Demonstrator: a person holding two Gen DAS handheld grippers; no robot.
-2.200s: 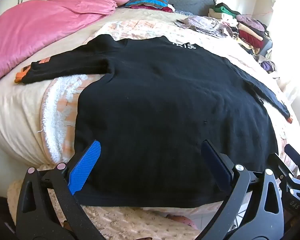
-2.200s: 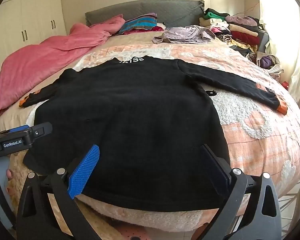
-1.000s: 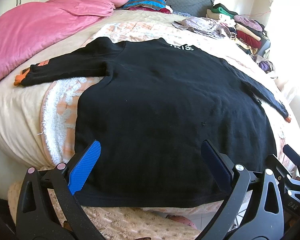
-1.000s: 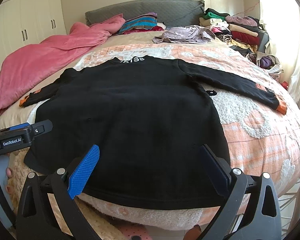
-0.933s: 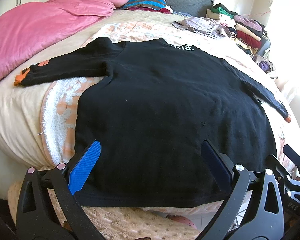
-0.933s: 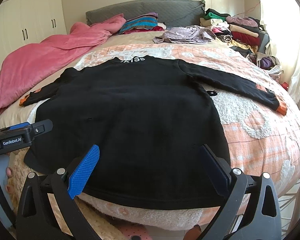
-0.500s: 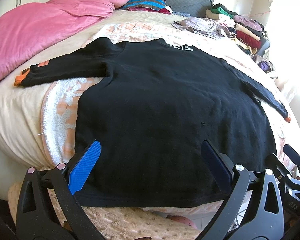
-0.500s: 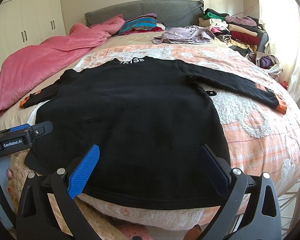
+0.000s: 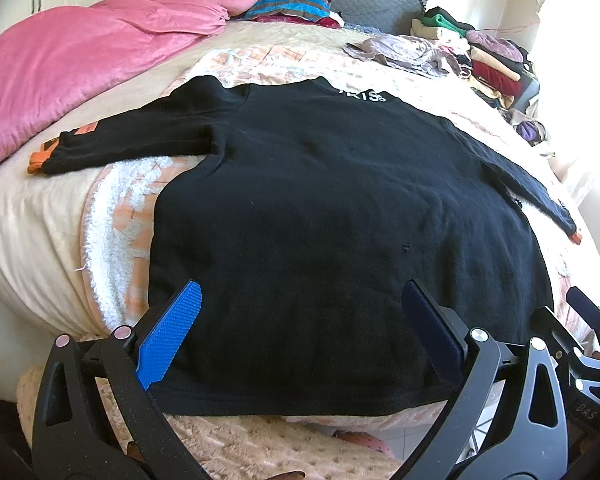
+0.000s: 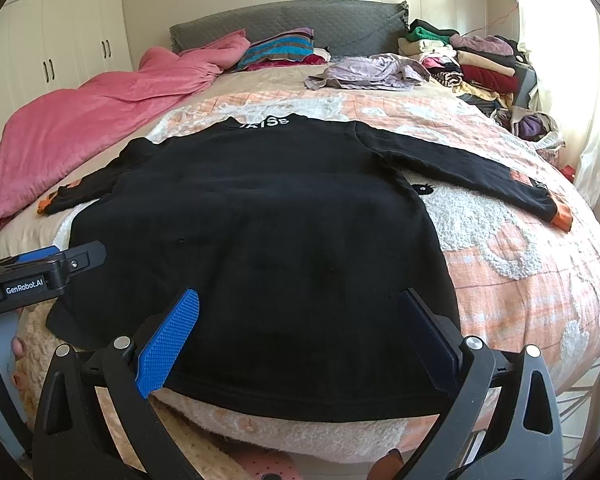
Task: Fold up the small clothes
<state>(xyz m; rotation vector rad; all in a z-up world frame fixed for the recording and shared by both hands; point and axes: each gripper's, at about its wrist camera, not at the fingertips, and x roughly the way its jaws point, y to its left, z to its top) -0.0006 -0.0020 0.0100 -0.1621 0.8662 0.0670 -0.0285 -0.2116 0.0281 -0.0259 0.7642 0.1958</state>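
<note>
A black long-sleeved sweater [image 9: 320, 208] with white letters at the collar and orange cuffs lies flat on the bed, sleeves spread to both sides; it also shows in the right wrist view [image 10: 268, 248]. My left gripper [image 9: 300, 328] is open and empty, hovering over the sweater's hem near the bed's front edge. My right gripper [image 10: 296, 332] is open and empty over the hem further right. The left gripper's body [image 10: 40, 276] shows at the left of the right wrist view.
A pink blanket [image 9: 68, 68] lies at the left. Striped pillows [image 10: 280, 50] and a grey headboard [image 10: 340, 26] are at the back. A lilac garment [image 10: 364, 74] and stacked folded clothes [image 10: 472, 60] sit back right. White wardrobes [image 10: 60, 44] stand left.
Both views have shifted very slightly; the sweater lies unchanged and both grippers stay open.
</note>
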